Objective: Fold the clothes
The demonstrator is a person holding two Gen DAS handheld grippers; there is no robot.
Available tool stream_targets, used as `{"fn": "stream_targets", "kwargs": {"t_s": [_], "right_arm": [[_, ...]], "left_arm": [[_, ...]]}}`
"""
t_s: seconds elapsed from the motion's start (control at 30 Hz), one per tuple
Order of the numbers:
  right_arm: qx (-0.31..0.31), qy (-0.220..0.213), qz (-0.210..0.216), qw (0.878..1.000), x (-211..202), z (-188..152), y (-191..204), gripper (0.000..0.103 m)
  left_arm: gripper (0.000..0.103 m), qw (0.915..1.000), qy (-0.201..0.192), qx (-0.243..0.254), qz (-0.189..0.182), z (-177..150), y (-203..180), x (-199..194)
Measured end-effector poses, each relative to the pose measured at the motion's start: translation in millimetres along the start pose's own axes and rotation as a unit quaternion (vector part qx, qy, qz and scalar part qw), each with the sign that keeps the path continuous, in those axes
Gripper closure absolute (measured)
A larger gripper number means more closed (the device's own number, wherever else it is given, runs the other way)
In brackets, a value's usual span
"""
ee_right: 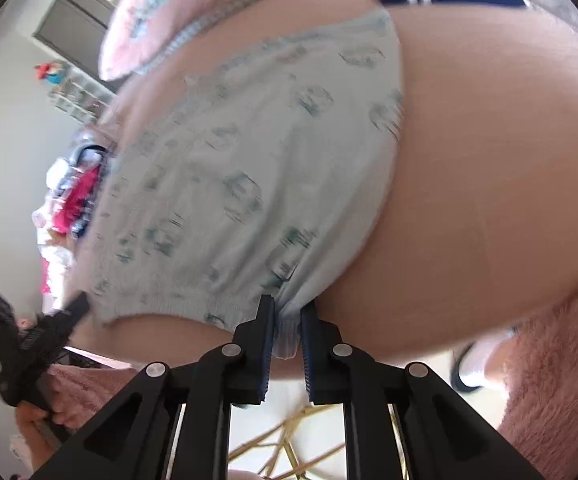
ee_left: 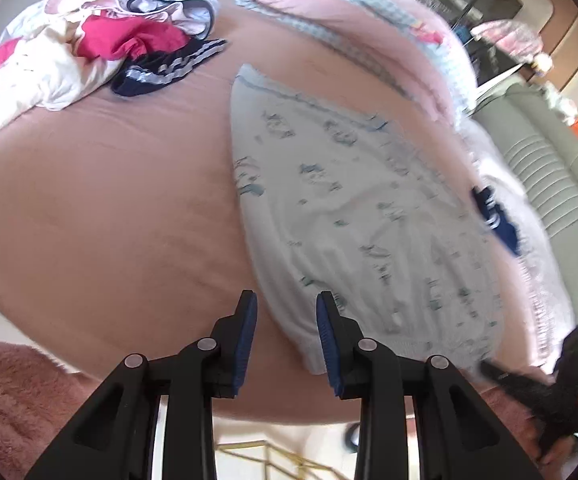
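Covering almost the whole scene, a bed with a tan-pink sheet (ee_left: 101,200) is the biggest thing, and all the clothes lie on it; no box or basket shows in either view. A pink quilt (ee_left: 353,12) is bunched along the far right side of the bed. At the far left sits a pile of unfolded clothes (ee_left: 89,44) in white, red and dark stripes, well apart from the work area. The pale blue printed garment (ee_left: 349,216) lies spread flat in the middle right of the sheet, and its ribbed hem reaches the near edge of the bed. A small navy piece with white stripes (ee_left: 493,216) rests just beyond its right side.

The right gripper (ee_right: 287,320) has its jaws nearly closed, and they pinch a bunch of the ribbed hem at the near right corner of the garment. The left gripper (ee_left: 287,308) hovers at the near left corner with jaws wide apart and nothing between them; the right finger is over the cloth.

Left of the garment the sheet is bare up to the pile. Past the near edge of the bed a fluffy pink rug (ee_right: 561,380) lies on the floor.
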State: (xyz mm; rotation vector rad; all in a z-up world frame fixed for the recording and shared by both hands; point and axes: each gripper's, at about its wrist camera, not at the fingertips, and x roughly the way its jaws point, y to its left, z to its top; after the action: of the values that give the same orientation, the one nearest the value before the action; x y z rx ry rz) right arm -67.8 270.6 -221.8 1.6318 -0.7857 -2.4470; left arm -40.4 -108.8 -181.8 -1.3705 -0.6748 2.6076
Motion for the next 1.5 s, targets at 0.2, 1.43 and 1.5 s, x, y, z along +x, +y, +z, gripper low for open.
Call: {"fn": "stream_targets", "kwargs": {"t_s": [0.2,1.43,1.5], "right_arm": [[0.008,0.000,0.004,1.000,-0.7,-1.0,-5.6,0.088],[-0.104,0.039,0.058,0.992,32.4,58.2,71.7,0.076],[-0.082,0.014,0.108,0.991,8.5,54.6,60.8,0.068]], "left_arm": [[0.075,0.9984,0.014,0.054,0.007,1.6,-22.1,14.7],[0.075,0.9874,0.040,0.142,-0.057,-17.7,-74.0,24.8],[0.075,0.9812,0.054,0.169,-0.076,-21.0,-90.9,31.8]]}}
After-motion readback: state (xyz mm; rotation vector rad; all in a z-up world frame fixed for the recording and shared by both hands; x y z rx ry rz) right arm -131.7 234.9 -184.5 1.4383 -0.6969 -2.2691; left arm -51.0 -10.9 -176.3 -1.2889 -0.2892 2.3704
